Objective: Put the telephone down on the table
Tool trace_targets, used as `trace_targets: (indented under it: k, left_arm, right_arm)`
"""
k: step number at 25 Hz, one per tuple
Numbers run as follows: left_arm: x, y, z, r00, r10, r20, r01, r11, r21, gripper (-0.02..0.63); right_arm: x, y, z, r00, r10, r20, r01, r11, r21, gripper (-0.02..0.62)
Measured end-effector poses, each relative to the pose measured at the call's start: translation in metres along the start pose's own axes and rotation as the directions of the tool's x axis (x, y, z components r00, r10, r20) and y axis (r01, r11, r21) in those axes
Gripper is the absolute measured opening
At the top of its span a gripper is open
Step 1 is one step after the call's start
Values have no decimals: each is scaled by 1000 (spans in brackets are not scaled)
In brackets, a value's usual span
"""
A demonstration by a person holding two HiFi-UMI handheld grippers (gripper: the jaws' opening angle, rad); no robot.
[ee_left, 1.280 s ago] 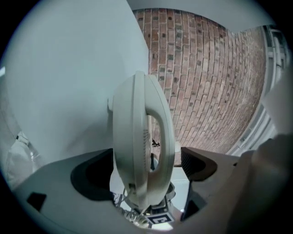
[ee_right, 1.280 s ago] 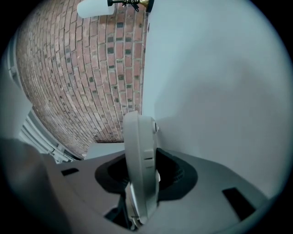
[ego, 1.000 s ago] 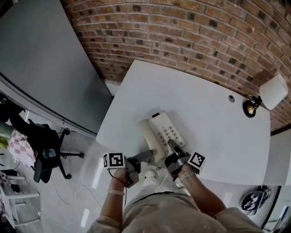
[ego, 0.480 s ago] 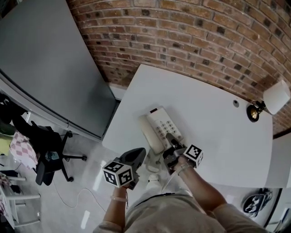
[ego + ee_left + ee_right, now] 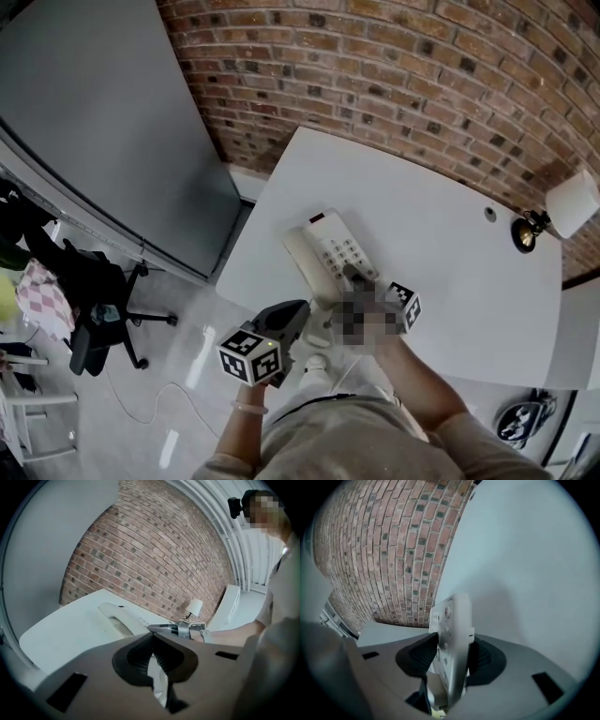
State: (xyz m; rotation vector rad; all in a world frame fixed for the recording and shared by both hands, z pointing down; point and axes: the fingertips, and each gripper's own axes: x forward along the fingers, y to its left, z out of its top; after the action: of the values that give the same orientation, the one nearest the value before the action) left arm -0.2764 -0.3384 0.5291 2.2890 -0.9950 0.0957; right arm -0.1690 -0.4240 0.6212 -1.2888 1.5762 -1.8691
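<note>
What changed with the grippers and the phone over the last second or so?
The left gripper let go of the telephone, pulled back past the near edge of the table, rose, and shut its jaws on nothing. The right gripper has just been opening its jaws, easing off the telephone that stands between them. Unchanged: the telephone lies flat near the table's front edge, and the lamp stays at the far right corner.

White telephone (image 5: 330,253) lies keypad-up on the table (image 5: 427,211).

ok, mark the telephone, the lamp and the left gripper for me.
telephone (image 5: 339,253), head view, keypad.
lamp (image 5: 572,202), head view, white shade.
left gripper (image 5: 153,636), left gripper view, where the shut fingers meet.
</note>
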Motion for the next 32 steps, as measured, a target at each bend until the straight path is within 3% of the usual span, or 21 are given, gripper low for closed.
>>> trace_targets:
  k: [6, 14, 26, 32]
  left_arm:
    - [-8, -7, 2, 998, -44, 32, 44, 999, 17, 5]
    - [-13, -13, 0, 997, -67, 39, 67, 998, 3, 5]
    - [-16, -20, -6, 998, -66, 19, 67, 998, -10, 5]
    - [-17, -22, -14, 998, -61, 21, 62, 997, -44, 5]
  right_arm:
    - [-1, -7, 6, 995, -103, 13, 104, 993, -56, 210]
    - [-8, -26, 4, 966, -257, -8, 255, 962, -96, 268]
    - [-16, -33, -3, 922, -367, -123, 327, 909, -260, 288]
    - [-20, -35, -7, 897, -402, -184, 318, 876, -363, 295]
